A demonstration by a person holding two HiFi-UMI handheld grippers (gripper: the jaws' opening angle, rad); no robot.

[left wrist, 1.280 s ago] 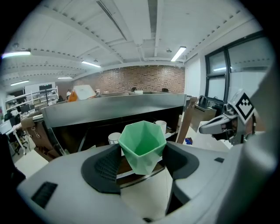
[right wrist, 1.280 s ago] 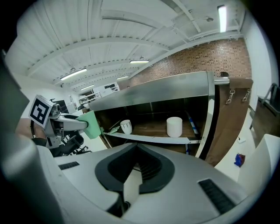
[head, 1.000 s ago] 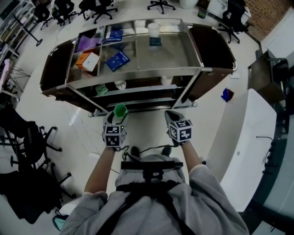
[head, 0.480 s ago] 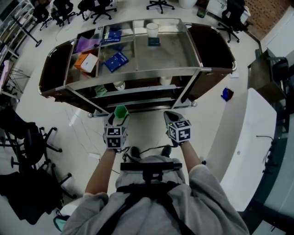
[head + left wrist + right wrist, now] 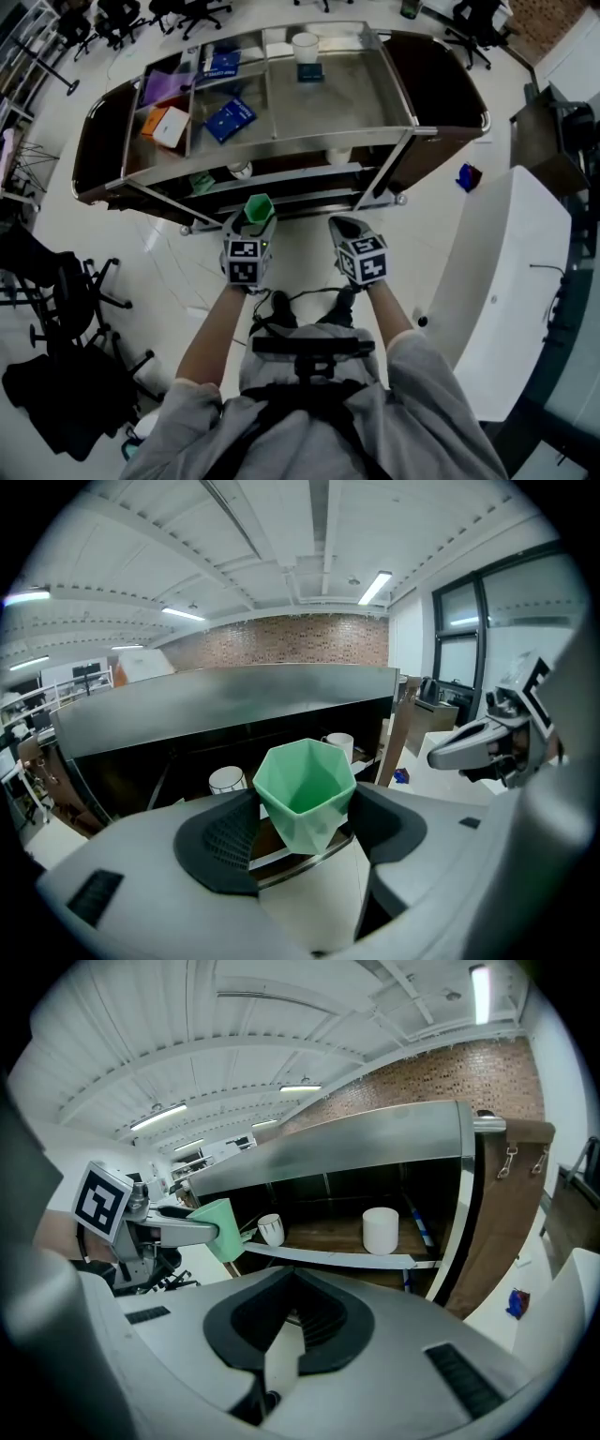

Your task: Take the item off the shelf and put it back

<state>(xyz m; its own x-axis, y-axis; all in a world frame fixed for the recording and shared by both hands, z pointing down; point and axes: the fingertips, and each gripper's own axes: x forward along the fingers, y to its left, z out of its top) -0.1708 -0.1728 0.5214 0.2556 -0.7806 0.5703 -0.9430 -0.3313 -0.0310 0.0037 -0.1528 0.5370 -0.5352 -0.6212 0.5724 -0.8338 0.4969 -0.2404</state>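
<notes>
Green faceted cup [image 5: 305,787] clamped between the left tongs [image 5: 303,827].

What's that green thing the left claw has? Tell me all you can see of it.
It is a green cup, pale mint, with flat angled facets, wide at its open rim and tapering to the base. It looks like matte plastic, shows no handle and seems empty. It stands roughly upright, mouth up, clamped on two sides by the dark pads of the left claw, which alone touches it, in the air just in front of the metal shelf cart.
</notes>
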